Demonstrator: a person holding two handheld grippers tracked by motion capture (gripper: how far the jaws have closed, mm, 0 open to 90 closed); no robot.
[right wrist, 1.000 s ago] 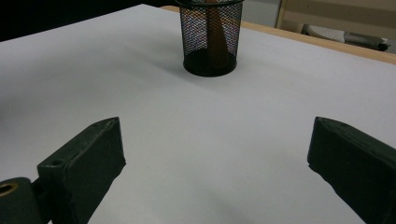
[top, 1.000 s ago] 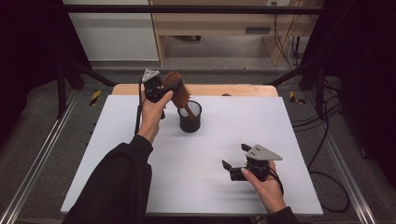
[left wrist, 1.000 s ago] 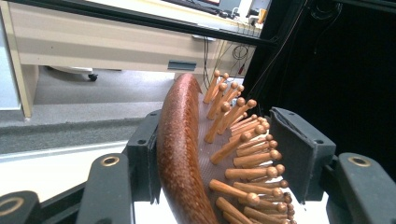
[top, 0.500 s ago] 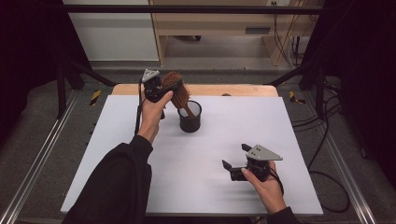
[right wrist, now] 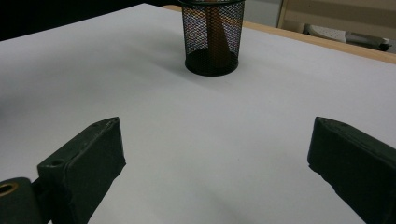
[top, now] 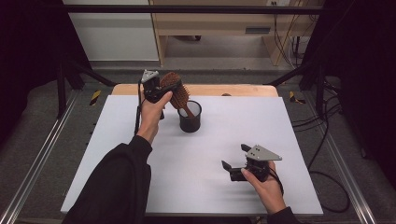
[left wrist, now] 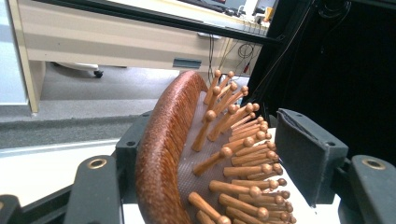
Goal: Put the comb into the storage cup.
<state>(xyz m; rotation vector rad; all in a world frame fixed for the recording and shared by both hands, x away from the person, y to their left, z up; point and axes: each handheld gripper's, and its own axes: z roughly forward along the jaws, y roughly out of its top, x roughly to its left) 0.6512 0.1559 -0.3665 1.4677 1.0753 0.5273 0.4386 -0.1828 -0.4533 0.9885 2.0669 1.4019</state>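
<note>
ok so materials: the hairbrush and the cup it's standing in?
Hairbrush: looks like wood, reddish-brown with a visible grain on the back; the round-tipped pins look wooden too, set in a greyish pad that is probably rubber. Cup: black wire mesh, likely coated metal, matte; you can see the brush handle through its wall. Table: smooth matte white sheet over a light wood edge.
</note>
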